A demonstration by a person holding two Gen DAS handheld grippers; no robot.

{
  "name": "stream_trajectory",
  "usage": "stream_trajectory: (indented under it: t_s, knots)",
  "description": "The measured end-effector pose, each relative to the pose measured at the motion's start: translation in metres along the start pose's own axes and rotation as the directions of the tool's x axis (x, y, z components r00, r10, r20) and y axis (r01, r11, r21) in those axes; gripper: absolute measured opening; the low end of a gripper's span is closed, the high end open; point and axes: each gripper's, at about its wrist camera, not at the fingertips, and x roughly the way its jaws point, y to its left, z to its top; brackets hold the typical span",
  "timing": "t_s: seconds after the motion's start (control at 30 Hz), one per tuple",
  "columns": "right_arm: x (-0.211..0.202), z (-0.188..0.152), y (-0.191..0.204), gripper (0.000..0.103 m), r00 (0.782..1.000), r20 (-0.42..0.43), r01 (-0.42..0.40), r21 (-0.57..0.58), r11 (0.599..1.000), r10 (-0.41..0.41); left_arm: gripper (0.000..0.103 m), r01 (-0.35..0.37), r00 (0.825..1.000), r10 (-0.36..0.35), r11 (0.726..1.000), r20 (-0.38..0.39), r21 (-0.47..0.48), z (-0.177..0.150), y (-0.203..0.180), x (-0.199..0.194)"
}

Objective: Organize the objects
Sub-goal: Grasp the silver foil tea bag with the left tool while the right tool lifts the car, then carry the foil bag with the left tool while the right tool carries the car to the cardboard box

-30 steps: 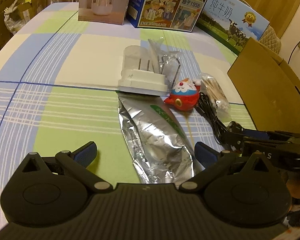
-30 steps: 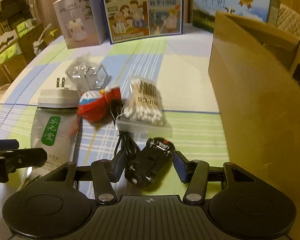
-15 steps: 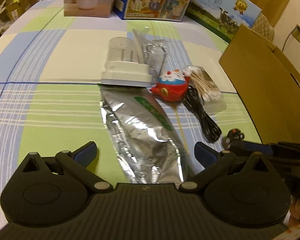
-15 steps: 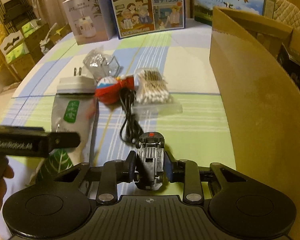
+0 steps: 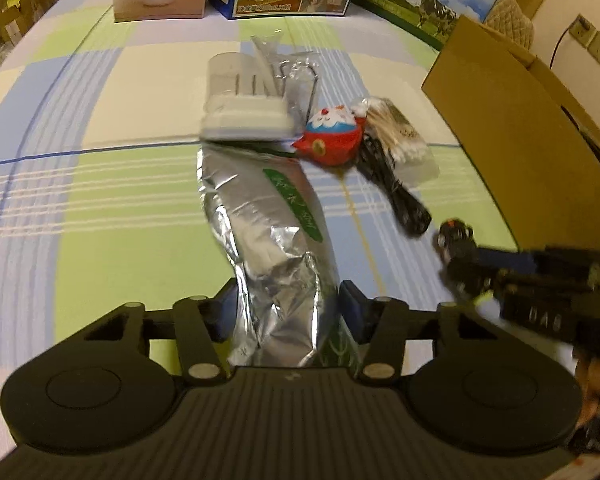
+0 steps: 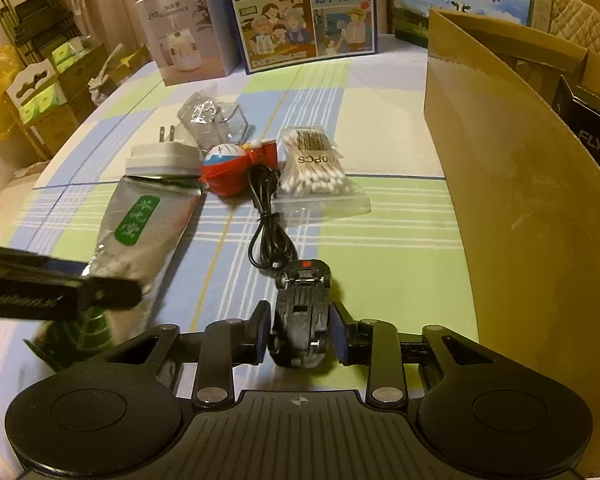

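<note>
A silver foil pouch (image 5: 268, 216) with a green label lies lengthwise on the checked tablecloth. Its near end sits between the blue pads of my left gripper (image 5: 290, 304), which is shut on it. The same foil pouch (image 6: 148, 216) shows in the right wrist view, with the left gripper (image 6: 40, 288) blurred at its lower end. My right gripper (image 6: 300, 332) is shut on a black toy car (image 6: 302, 304), held just above the cloth beside the cardboard box (image 6: 520, 200). From the left wrist view, the right gripper (image 5: 540, 280) carries the toy car (image 5: 454, 236) at the right edge.
Beyond the pouch lie a white plug adapter (image 5: 244, 120), a red round toy (image 5: 332, 136), a coiled black cable (image 6: 266, 216), a pack of cotton swabs (image 6: 316, 168) and a clear bag of metal hooks (image 6: 208, 116). Printed cartons (image 6: 300, 12) line the far edge.
The left gripper moved forward and its fingers went from wide open to shut on the pouch's near end. The right gripper shut on the toy car and lifted it slightly.
</note>
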Motion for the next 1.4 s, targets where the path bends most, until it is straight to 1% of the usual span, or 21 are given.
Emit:
stream_trajectory:
  t_s: [0.07,0.1,0.17,0.27,0.43,0.5,0.57,0.6,0.63,0.67,0.7,0.73,0.8,0.97,1.1,1.23,1.4]
  knots:
    - [0.000,0.001,-0.001,0.039,1.000,-0.001,-0.001,0.010,1.000,0.001,0.048,-0.004,1.000,0.004,1.000,0.000,-0.021,-0.003,0.005,-0.003]
    - [0.000,0.001,-0.002,0.040,1.000,0.001,0.000,0.014,1.000,0.000,0.050,0.002,1.000,-0.002,0.999,0.002,-0.035,-0.002,0.007,-0.002]
    - [0.001,0.001,-0.001,0.041,1.000,0.000,0.000,0.010,1.000,0.000,0.058,0.001,1.000,0.000,0.998,0.011,-0.063,-0.001,0.011,-0.002]
    - [0.004,0.002,-0.001,0.041,1.000,-0.001,0.011,0.009,1.000,-0.011,0.064,-0.018,1.000,0.019,0.997,0.022,-0.076,0.003,0.012,0.000]
    - [0.013,0.006,-0.005,0.041,1.000,-0.006,0.017,0.043,0.999,-0.017,0.066,-0.044,0.999,0.045,0.997,0.020,-0.057,0.006,0.009,0.006]
    - [0.015,0.007,-0.002,0.041,1.000,0.001,0.022,0.028,0.999,-0.022,0.069,-0.055,0.998,0.055,0.997,0.015,-0.047,0.006,0.008,0.009]
    - [0.016,0.007,0.001,0.041,1.000,0.002,0.029,0.006,1.000,-0.029,0.070,-0.066,0.998,0.067,0.997,0.016,-0.028,0.007,0.005,0.012]
    - [0.017,0.007,0.003,0.041,0.999,0.001,0.035,-0.006,0.999,-0.035,0.069,-0.074,0.997,0.074,0.997,0.015,-0.019,0.006,0.004,0.012]
    - [0.017,0.006,0.004,0.041,0.999,0.000,0.042,-0.019,0.999,-0.042,0.066,-0.080,0.997,0.080,0.997,0.014,-0.010,0.006,0.002,0.013]
    - [0.017,0.006,0.006,0.039,0.999,-0.001,0.048,-0.032,0.998,-0.048,0.058,-0.076,0.997,0.076,0.997,0.013,0.001,0.006,0.000,0.013]
    - [0.017,0.005,0.007,0.036,0.998,-0.001,0.055,-0.045,0.997,-0.055,0.055,-0.067,0.998,0.067,0.998,0.012,0.006,0.006,-0.002,0.012]
    - [0.017,0.004,0.008,0.030,0.998,-0.001,0.062,-0.059,0.996,-0.063,0.054,-0.067,0.998,0.067,0.998,0.007,0.011,0.006,-0.003,0.012]
    - [0.017,0.003,0.011,0.029,0.998,-0.004,0.067,-0.076,0.995,-0.067,0.049,-0.066,0.998,0.065,0.998,0.007,0.015,0.006,-0.004,0.011]
    - [0.015,0.002,0.013,0.029,1.000,-0.014,0.017,-0.056,0.998,-0.018,0.040,-0.041,0.999,0.042,0.999,0.018,-0.027,0.000,-0.002,0.000]
    - [0.007,0.005,0.013,0.029,1.000,0.010,-0.011,-0.022,1.000,0.012,0.040,-0.031,0.999,0.032,0.999,0.024,-0.017,-0.008,-0.004,-0.009]
    - [0.001,0.008,0.012,0.029,0.999,0.036,-0.041,0.003,0.999,0.041,0.040,-0.016,0.999,0.017,0.999,0.035,-0.039,-0.008,-0.001,-0.013]
    - [-0.008,0.007,0.012,0.029,0.997,0.062,-0.048,0.002,0.999,0.048,0.040,-0.002,0.999,0.004,0.998,0.045,-0.057,-0.009,-0.001,-0.018]
